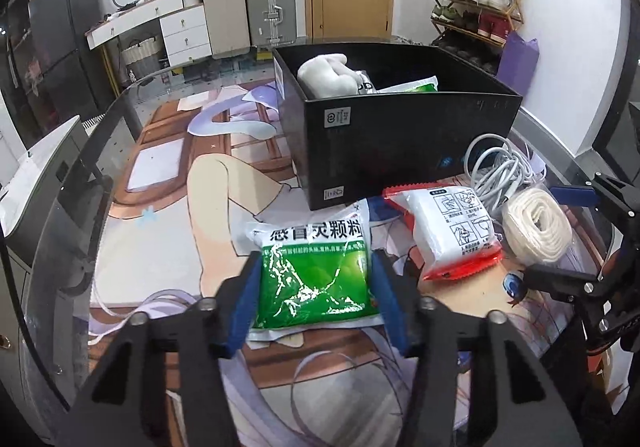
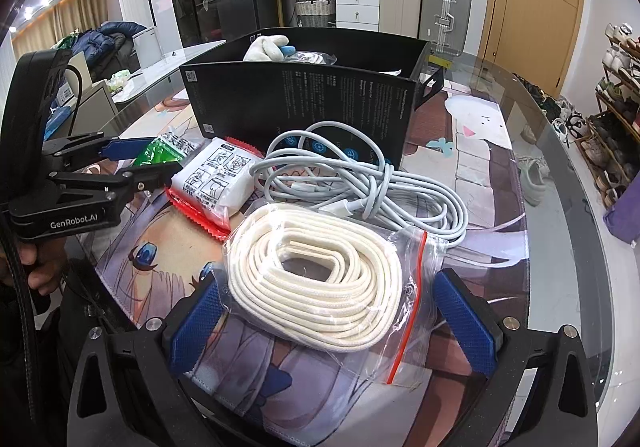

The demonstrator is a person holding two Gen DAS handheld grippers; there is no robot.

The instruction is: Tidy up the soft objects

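Note:
A green-and-white sachet packet [image 1: 316, 279] lies on the printed mat, and my left gripper [image 1: 316, 259] is shut on it, blue pads pressed to its two sides. From the right wrist view the left gripper [image 2: 160, 157] shows side-on with the green packet [image 2: 160, 153] between its fingers. My right gripper [image 2: 328, 279] stands open, its pads wide on either side of a zip bag of coiled white rope [image 2: 320, 279], not pressing it. The black box [image 1: 400, 135] behind holds a white plush [image 1: 328, 75] and another green packet [image 1: 416, 85].
A white packet with red edges [image 1: 452, 227] and a tangled grey-white cable [image 2: 360, 183] lie between the grippers and the box. The glass table's curved edge [image 2: 560, 207] runs at the right. A hand [image 2: 40, 267] holds the left gripper's handle.

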